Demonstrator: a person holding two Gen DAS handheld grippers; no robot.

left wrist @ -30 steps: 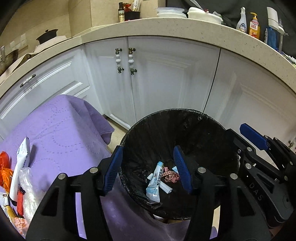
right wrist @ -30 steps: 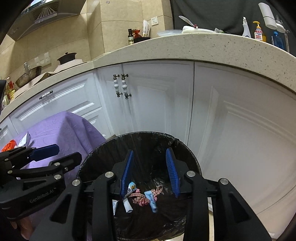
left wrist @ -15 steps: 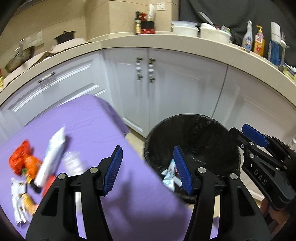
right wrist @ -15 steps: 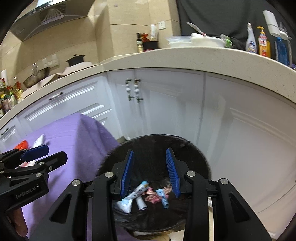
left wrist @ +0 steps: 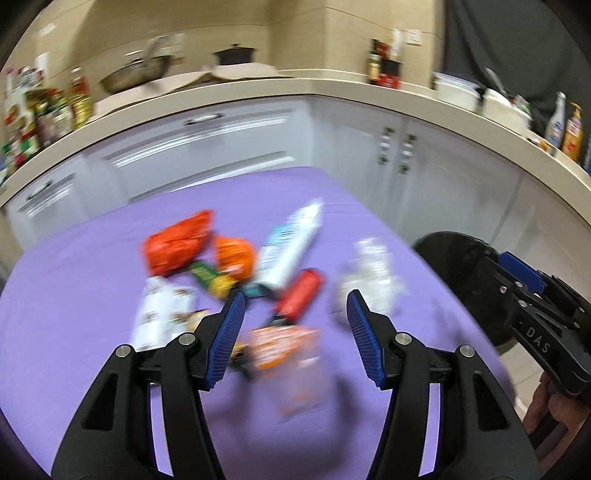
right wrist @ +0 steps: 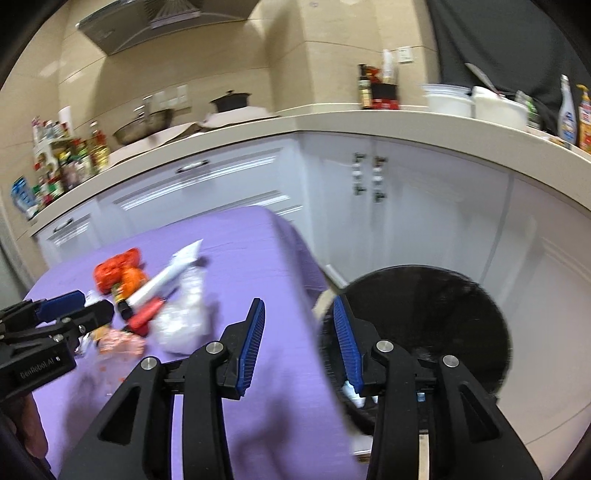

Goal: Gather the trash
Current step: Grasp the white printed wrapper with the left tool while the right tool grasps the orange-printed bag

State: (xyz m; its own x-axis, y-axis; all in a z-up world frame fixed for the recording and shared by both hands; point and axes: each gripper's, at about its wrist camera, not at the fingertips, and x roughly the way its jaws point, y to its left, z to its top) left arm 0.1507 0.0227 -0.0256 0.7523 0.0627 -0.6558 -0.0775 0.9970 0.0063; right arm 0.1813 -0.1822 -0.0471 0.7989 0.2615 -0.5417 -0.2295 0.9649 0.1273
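Your left gripper (left wrist: 295, 332) hangs with its jaws spread wide and empty above a purple tablecloth (left wrist: 92, 288), framing a blurred heap of trash: an orange-red wrapper (left wrist: 177, 243), a white tube (left wrist: 291, 243) lying aslant beside it, a small red packet (left wrist: 299, 299) just below the tube, and a crumpled clear bag (left wrist: 369, 280) on the bin side of the heap. A white printed pouch (left wrist: 159, 310) and an orange-and-white wrapper (left wrist: 284, 347) lie nearest the blue pads; motion blur hides their print.

Your right gripper (right wrist: 299, 339) is likewise open and holds nothing, poised over the cloth's edge where the fabric drops toward the black bin (right wrist: 461, 302). The bin, lined with a black bag, stands on the floor just beside the table and close against the white cabinets (right wrist: 424, 206). A few pale scraps show deep inside it, behind the right finger.

Beyond the bin, a beige countertop (right wrist: 332, 122) runs along both walls and turns the corner. On it stand a dark pot (right wrist: 231, 100), a metal wok (right wrist: 144, 125), a cluster of sauce bottles (right wrist: 70, 155) at the far end from the bin, white tubs (right wrist: 472, 101), and two soap bottles (right wrist: 574, 114) above the bin. A range hood (right wrist: 155, 22) hangs over the wok.
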